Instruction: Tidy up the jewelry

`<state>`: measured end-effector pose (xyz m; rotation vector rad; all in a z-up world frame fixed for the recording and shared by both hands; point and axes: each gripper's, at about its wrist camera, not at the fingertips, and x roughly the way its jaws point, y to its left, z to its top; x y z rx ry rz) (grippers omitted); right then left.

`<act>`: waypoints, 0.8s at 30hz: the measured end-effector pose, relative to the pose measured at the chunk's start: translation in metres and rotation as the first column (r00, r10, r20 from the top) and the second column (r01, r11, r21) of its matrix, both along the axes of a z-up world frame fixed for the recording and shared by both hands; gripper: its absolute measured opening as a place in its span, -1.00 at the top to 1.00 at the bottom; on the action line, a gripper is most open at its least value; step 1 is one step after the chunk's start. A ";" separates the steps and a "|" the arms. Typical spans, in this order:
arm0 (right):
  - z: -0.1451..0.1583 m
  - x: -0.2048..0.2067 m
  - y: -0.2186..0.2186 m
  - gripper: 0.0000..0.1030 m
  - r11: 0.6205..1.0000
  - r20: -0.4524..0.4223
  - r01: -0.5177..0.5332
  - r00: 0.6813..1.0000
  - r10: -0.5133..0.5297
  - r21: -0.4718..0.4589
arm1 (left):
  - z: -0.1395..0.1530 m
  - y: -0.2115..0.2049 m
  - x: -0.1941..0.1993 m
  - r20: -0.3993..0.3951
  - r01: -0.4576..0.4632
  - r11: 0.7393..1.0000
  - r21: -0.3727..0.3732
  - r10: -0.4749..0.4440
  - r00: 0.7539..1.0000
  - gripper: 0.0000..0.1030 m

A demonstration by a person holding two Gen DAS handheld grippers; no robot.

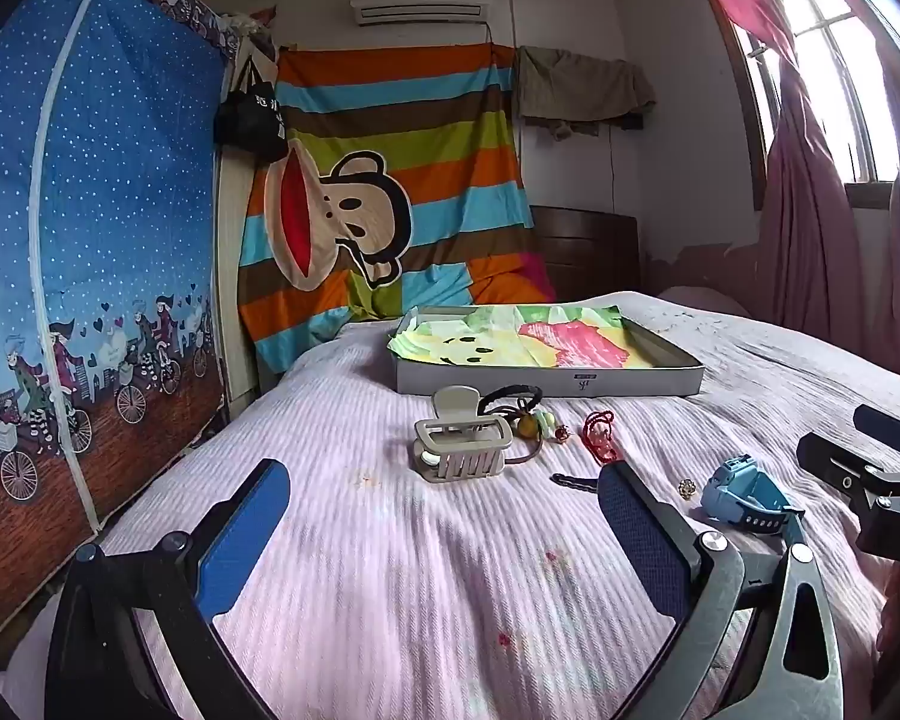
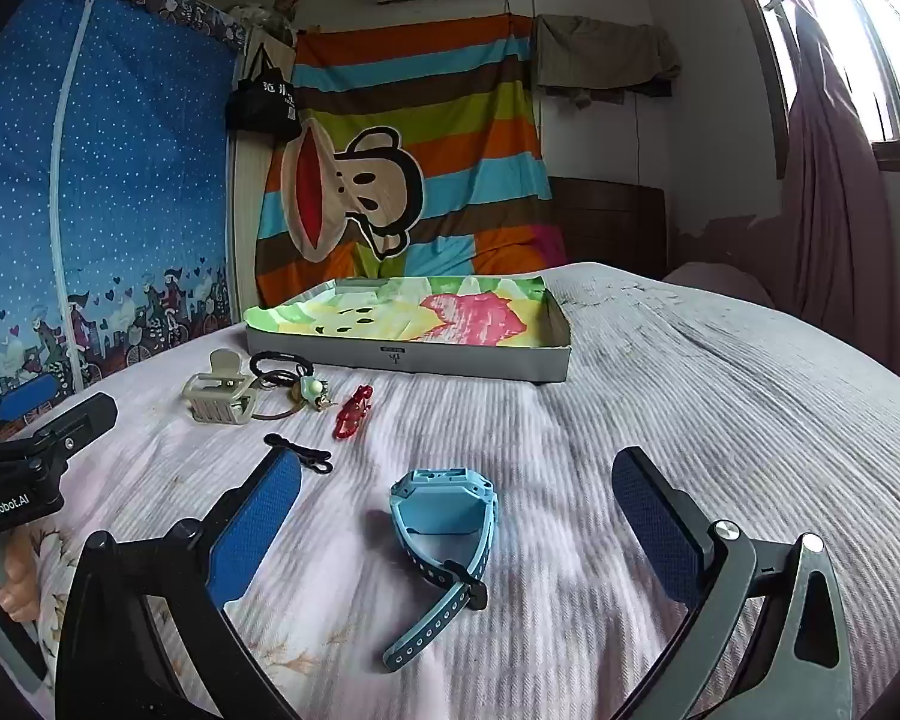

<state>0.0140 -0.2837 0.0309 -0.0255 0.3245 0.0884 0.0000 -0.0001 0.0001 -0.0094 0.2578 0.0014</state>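
Note:
On the bed lie a beige hair claw (image 1: 459,443) (image 2: 219,397), black hair ties with charms (image 1: 519,411) (image 2: 288,375), a red trinket (image 1: 600,435) (image 2: 352,411), a small black clip (image 1: 573,480) (image 2: 300,450), a tiny gold earring (image 1: 686,487) and a blue watch (image 1: 744,489) (image 2: 444,531). A shallow grey box (image 1: 546,381) (image 2: 408,357) lined with colourful paper sits behind them. My left gripper (image 1: 444,516) is open and empty, short of the claw. My right gripper (image 2: 456,516) is open, its fingers either side of the watch.
The bed has a pink-white ribbed cover (image 2: 690,390). A blue fabric wardrobe (image 1: 90,240) stands at the left. A striped monkey sheet (image 1: 384,192) hangs at the back. Red curtains (image 1: 810,210) and a window are at the right.

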 end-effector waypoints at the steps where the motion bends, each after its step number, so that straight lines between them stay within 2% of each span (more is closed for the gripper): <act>1: 0.000 0.000 0.000 -0.98 1.000 0.000 -0.003 1.000 0.003 0.002 | 0.000 0.000 0.000 0.000 -0.002 1.000 0.001 0.002 1.000 -1.00; 24: 0.001 0.002 0.000 -0.98 1.000 -0.001 -0.003 1.000 0.003 0.002 | 0.000 0.000 0.000 -0.002 0.000 1.000 0.002 0.000 1.000 -1.00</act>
